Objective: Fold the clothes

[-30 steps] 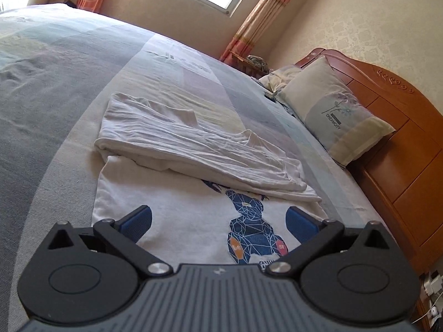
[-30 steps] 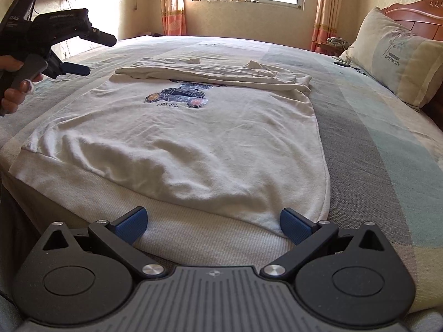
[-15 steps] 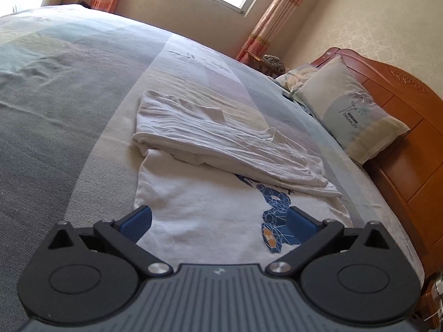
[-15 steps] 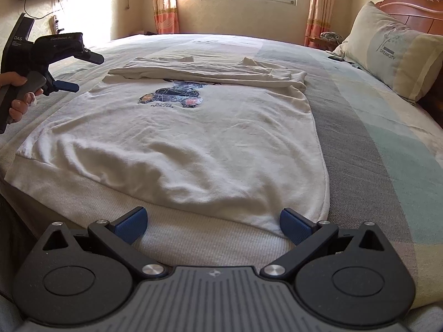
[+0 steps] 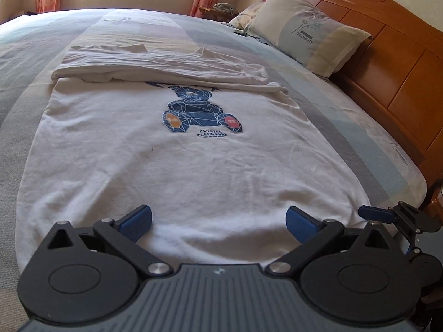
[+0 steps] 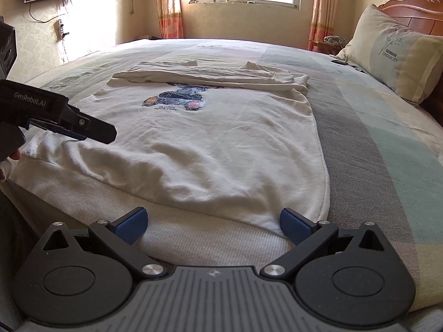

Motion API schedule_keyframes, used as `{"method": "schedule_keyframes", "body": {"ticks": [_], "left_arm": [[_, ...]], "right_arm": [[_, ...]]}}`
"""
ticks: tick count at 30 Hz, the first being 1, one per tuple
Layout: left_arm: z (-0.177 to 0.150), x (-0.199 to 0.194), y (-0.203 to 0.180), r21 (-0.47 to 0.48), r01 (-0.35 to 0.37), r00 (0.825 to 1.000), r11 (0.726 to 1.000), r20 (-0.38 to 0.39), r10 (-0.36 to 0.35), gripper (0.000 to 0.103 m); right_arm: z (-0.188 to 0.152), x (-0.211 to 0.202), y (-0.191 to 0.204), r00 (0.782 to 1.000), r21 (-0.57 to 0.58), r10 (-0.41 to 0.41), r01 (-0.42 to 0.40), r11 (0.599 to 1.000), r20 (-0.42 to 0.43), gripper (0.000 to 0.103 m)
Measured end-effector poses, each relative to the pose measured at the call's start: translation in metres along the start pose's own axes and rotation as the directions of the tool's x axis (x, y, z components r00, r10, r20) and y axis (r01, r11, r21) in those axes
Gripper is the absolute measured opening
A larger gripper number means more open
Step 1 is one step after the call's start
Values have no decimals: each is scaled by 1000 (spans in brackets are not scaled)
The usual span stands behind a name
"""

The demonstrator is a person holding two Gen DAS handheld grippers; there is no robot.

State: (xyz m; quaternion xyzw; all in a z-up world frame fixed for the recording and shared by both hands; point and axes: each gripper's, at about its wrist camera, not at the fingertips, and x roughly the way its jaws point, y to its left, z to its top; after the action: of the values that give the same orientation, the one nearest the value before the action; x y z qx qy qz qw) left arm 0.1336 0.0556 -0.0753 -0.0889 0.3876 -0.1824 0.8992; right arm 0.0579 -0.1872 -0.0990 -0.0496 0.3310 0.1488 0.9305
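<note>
A: White cotton sweatshirt (image 5: 177,166) lies front-up on the bed (image 5: 25,63), bear print (image 5: 200,113) showing. Status, left to right?

B: Left edge of the garment: flat, straight, not folded inward. Left gripper (image 5: 218,221) hovers low over the hem, jaws spread wide, nothing between the blue pads (image 5: 137,220). In the right wrist view it (image 6: 91,132) sits over the hem's left corner; whether it touches cloth I cannot tell.

A: Centre?

B: Body spread out, light wrinkles only. At the far end, the sleeves (image 5: 166,67) are laid across the chest in a rumpled band that just covers the top of the print. I judge that as the first fold done.

A: Right side?

B: Right edge flat as well, no side fold. Right gripper (image 6: 213,225) is at the hem's right part, jaws wide apart, empty; the ribbed hem (image 6: 193,238) lies between and under its pads. Pillow (image 6: 393,66) and headboard (image 5: 387,63) are well apart from the garment.

A: Remaining?

B: Judgement: most of it. Hem not yet gripped by either side; bottom-to-top fold of the body still to do, possibly a further halving. Both grippers look placed for a hem grasp. Early-to-middle stage.
</note>
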Motion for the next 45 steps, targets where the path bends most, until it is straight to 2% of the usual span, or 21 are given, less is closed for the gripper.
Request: {"method": "schedule_keyframes", "body": {"ticks": [6,9,11,15,17,19,21,23,25,28,29,30,33,35,37,41,45], "left_arm": [[-13,-7,5,-7,33,997,999,73,-32,102],[-17,-6,0,28,11,995,1000,95,-14,102],[-18,-2,-9,85,-29,996,996,81,22,102],[-18,3,-27,255,-96,995,962,20,94,102],[-19,-4,-28,262,-110,993,959,-2,114,102],[-21,-18,-31,271,-133,991,953,13,135,102],[-26,-34,-39,333,-172,985,927,65,160,102],[-32,-44,-51,421,-220,975,880,111,191,102],[-39,-48,-67,527,-258,966,810,148,212,102],[-52,-47,-89,670,-296,955,681,189,230,102],[-56,-46,-95,700,-297,954,650,192,229,102],[-59,-43,-99,717,-288,957,635,187,223,102],[-64,-36,-108,738,-262,964,622,166,208,102],[-66,-32,-113,748,-247,968,616,160,194,102],[-68,-29,-120,762,-227,973,606,154,172,102],[-69,-21,-130,787,-216,976,578,158,150,102],[-69,-18,-130,786,-210,977,582,154,145,102]], "right_arm": [[-3,-1,-2,1000,-21,22,-22,1000,19,103],[-4,-2,-2,999,-44,33,-32,999,17,103],[-2,-1,0,1000,-58,24,-24,998,5,103],[0,-1,1,1000,-69,22,-22,997,-9,103],[0,-3,-1,999,-81,32,-33,996,-18,103],[0,-8,-3,999,-101,21,-23,995,-25,103],[1,-18,-7,1000,-119,-11,10,993,-5,103],[3,-30,-10,999,-135,-35,40,990,39,103],[8,-40,-11,997,-164,-25,37,986,76,103],[10,-45,-1,996,-272,10,14,962,86,103],[8,-45,5,997,-326,18,8,945,76,103],[6,-44,12,998,-383,22,4,924,64,103],[-6,-34,30,999,-540,-14,28,841,31,103],[-14,-24,38,997,-610,-73,71,789,22,103],[-19,-20,42,995,-656,-93,84,750,20,103],[-23,-20,49,992,-700,-122,111,705,35,103],[-25,-24,59,990,-729,-121,137,671,75,103]]}}
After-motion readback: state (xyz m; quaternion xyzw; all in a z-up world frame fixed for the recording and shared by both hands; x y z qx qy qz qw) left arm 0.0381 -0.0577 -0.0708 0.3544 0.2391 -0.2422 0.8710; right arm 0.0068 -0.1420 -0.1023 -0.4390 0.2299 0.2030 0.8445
